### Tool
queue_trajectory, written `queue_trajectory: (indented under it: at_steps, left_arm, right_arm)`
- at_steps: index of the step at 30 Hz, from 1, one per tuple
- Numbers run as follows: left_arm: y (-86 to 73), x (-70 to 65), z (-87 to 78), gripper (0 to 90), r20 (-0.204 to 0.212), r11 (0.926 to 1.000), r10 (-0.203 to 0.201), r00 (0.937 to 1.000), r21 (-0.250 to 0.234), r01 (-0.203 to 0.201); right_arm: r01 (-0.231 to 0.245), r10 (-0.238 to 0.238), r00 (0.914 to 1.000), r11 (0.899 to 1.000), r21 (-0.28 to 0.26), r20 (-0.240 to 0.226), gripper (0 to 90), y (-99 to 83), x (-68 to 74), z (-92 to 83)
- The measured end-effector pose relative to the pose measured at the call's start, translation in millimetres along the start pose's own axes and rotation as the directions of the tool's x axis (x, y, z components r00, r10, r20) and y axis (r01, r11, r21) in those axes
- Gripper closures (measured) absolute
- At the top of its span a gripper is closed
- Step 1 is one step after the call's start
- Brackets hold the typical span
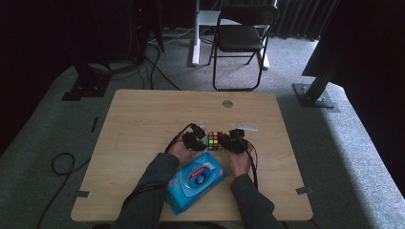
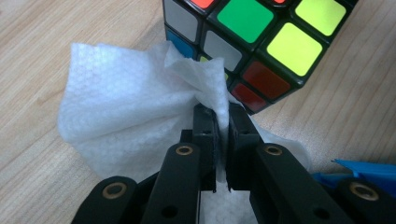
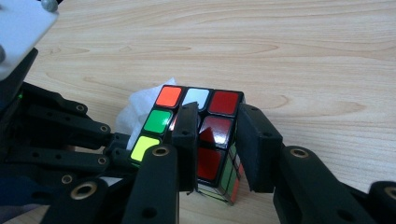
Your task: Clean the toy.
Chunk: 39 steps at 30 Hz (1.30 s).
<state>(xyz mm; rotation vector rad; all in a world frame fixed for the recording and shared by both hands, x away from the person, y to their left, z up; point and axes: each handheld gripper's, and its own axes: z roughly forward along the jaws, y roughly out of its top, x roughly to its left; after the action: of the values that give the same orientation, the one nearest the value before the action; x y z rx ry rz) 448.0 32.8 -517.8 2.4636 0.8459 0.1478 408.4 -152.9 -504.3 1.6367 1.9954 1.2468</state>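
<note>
Showing mixed colours — cube, black-edged, scrambled.

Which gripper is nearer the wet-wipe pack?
Left. The left gripper, pinching a white wipe, sits just above the wet-wipe pack; the right gripper clamps the Rubik's cube, farther off.

No legible text anywhere. Printed label on top of blue wipes pack, lying just behind both grippers, between the forearms: a round dark-blue emblem with a red strip above it, characters too small and blurred to read. Colour stickers only on puzzle cube, no letters or digits; same plain stickers at close range ahead of the left gripper's jaws. White wipe unprinted, embossed texture only. No markings readable on black jaw links or on the table surface.
</note>
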Motion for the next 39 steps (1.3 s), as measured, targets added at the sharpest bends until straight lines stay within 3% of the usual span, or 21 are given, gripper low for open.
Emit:
queue_trajectory:
  at_steps: [7, 10, 20, 29, 36, 39]
  left_arm:
    - [-0.3, -0.1, 0.1, 84.3, -0.003, 1.0, 0.003, 1.0, -0.003, -0.003]
    - [-0.2, -0.3, 0.1, 84.0, -0.033, 0.9999, 0.004, 0.9995, -0.013, -0.004]
    - [-3.7, 8.8, -7.6, 83.8, -0.071, 0.9973, -0.049, 0.9963, -0.058, 0.045]
    - [-11.8, 19.6, -15.8, 82.8, -0.076, 0.9947, -0.084, 0.9936, -0.067, 0.079]
    - [-19.0, 23.1, -12.9, 82.6, -0.071, 0.9933, -0.102, 0.9922, -0.061, 0.098]
    - [-18.8, 23.0, -13.6, 82.6, -0.069, 0.9933, -0.102, 0.9924, -0.062, 0.098]
  right_arm:
    - [0.002, -0.002, 1.0, 1.0, 0.001, 0.001, 69.8, 0.2, 0.1, 0.0]
    - [0.0, 0.0, 1.0, 1.0, 0.002, -0.001, 69.7, 0.3, -0.1, 0.0]
    - [0.001, -0.001, 1.0, 1.0, 0.012, -0.006, 69.6, 2.1, -1.3, 0.5]
    - [-0.005, 0.005, 1.0, 1.0, 0.014, 0.001, 67.3, 1.7, 1.2, 0.3]
    - [-0.064, 0.065, 0.9973, 0.998, 0.021, -0.034, 69.3, 2.3, -3.2, 2.2]
    - [-0.059, 0.06, 0.9975, 0.998, 0.02, -0.037, 70.5, 2.4, -3.7, 2.2]
